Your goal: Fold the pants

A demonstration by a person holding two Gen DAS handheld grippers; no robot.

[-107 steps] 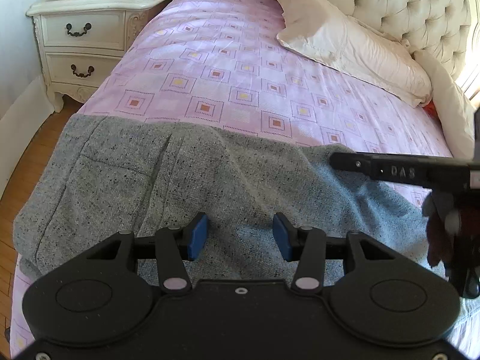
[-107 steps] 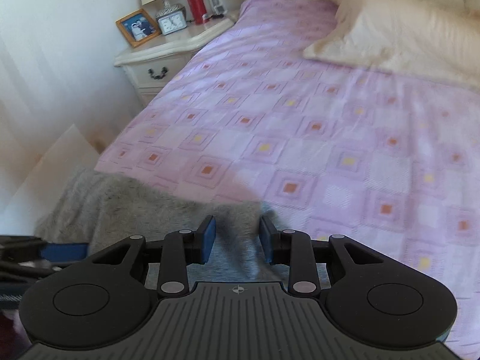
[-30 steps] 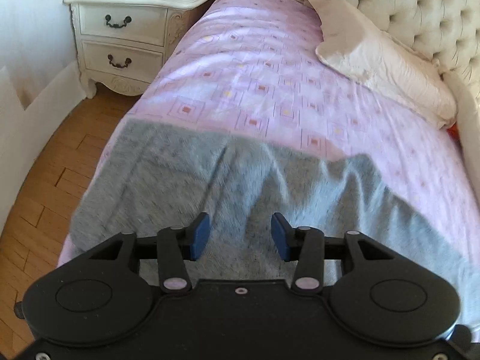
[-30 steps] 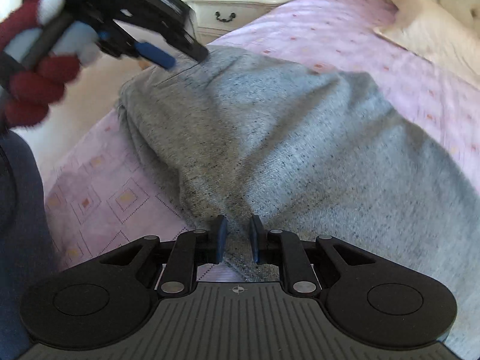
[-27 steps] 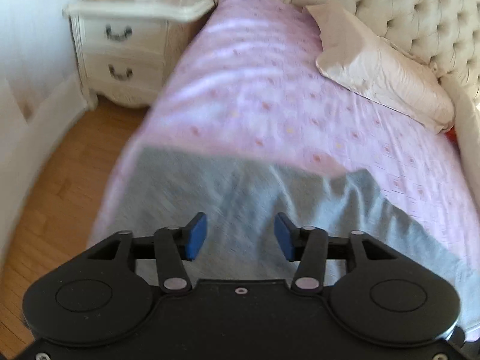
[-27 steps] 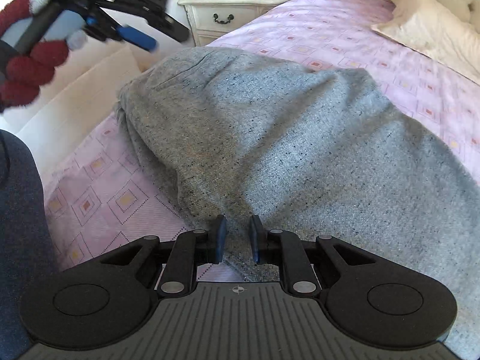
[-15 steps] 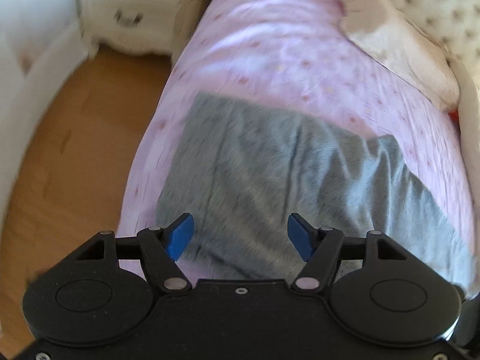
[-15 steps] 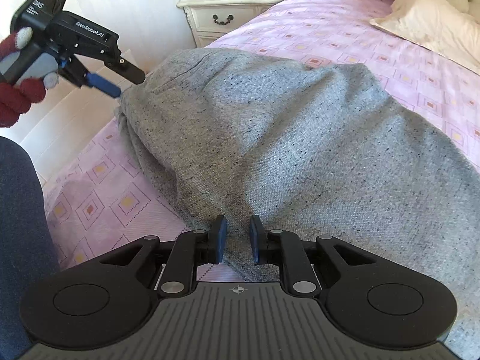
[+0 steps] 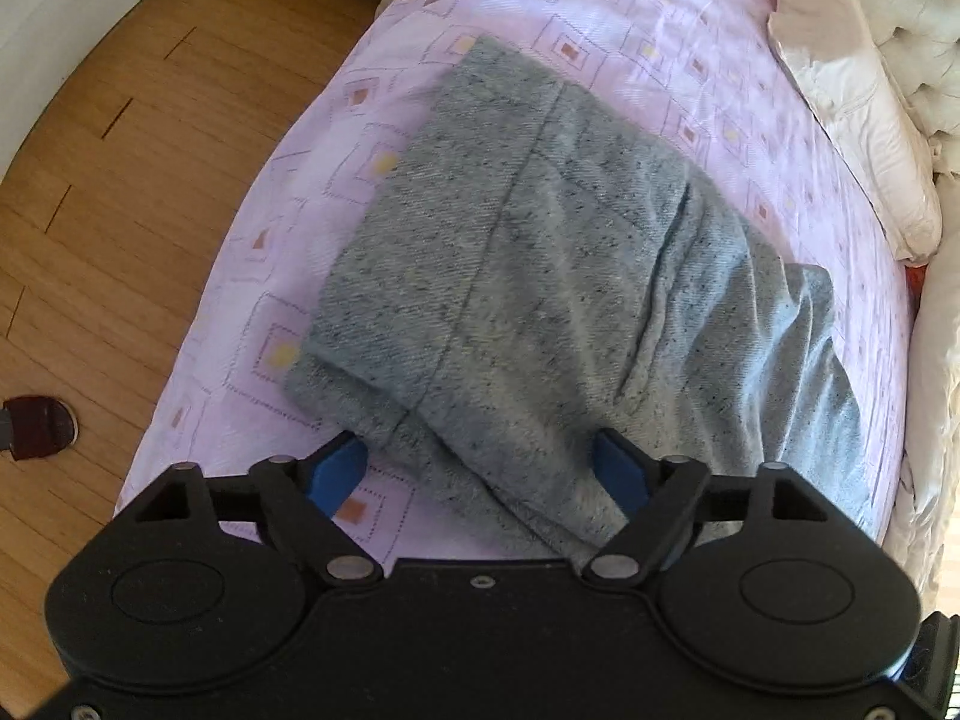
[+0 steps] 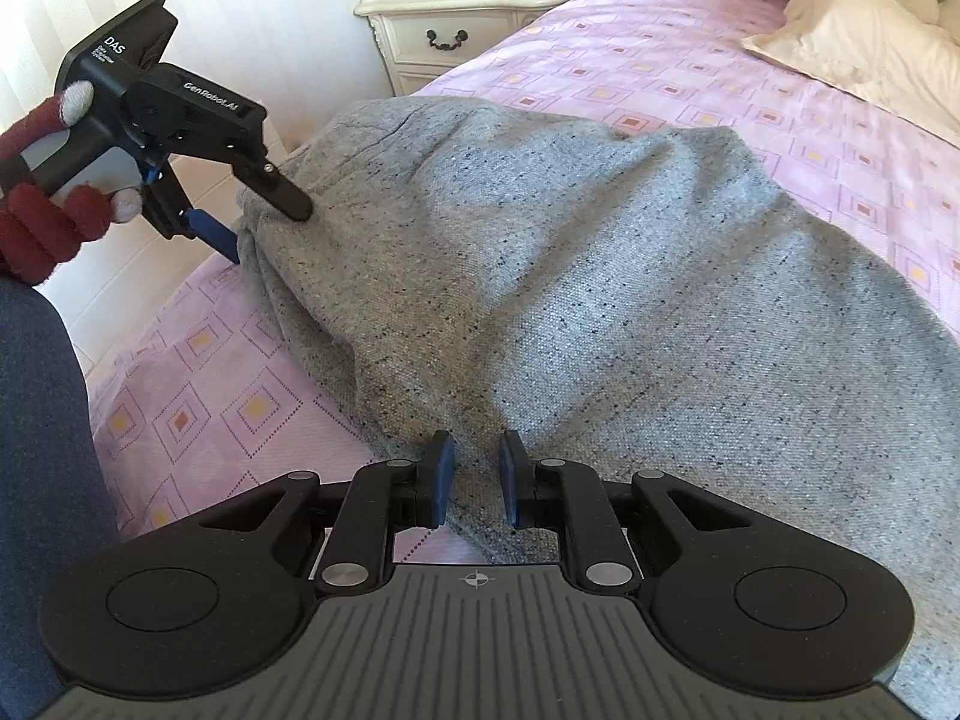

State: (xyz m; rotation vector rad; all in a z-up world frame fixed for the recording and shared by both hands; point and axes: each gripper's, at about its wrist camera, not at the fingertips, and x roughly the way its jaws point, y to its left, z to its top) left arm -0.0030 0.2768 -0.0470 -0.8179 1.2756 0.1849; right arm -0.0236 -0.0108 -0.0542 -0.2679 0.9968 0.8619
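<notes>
Since a second ago our left gripper (image 9: 477, 471) has dropped toward the pants (image 9: 576, 300), jaws opening around the seven-o'clock corner, while our right gripper (image 10: 474, 480) stays clamped on the near edge to anchor it.

**Free room and obstacles around the two grippers**

Ahead of the left gripper (image 9: 477, 465), whose jaws are opening, the way is taken up by the folded grey pants (image 9: 558, 300); bare bedspread (image 9: 252, 276) is left to its left side, then open wooden floor (image 9: 90, 210). Ahead of the right gripper (image 10: 474, 477), passage is blocked by raised cloth. Beyond it lie clear bedspread, a pillow (image 10: 864, 36) and a nightstand (image 10: 474, 12).
</notes>
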